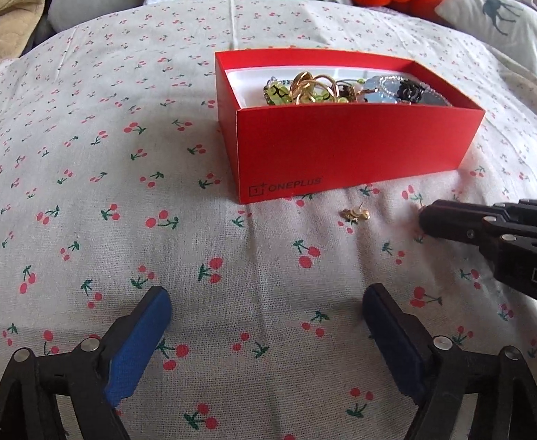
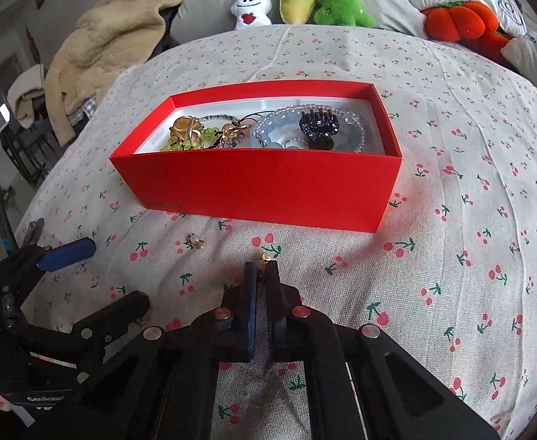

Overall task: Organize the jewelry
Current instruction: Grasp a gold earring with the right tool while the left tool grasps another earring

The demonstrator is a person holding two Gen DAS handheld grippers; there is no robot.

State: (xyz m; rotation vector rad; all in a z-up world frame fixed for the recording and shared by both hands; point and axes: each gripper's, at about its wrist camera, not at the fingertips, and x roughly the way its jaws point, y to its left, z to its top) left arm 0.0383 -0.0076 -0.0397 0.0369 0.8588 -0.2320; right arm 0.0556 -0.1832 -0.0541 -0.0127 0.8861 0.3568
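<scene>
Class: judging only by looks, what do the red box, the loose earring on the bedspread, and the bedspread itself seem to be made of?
Red box: probably matte cardboard; thin straight walls, crisp folded corners, printed logo.
Earring: seemingly gold-toned metal, polished; it glints. Whether solid or plated cannot be told.
Bedspread: woven cloth, likely cotton, matte; visible weave, creases, printed cherries.

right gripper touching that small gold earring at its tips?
Touching. Right wrist view: right gripper jaws shut, small gold earring pinched at the fingertips, poking out.
</scene>
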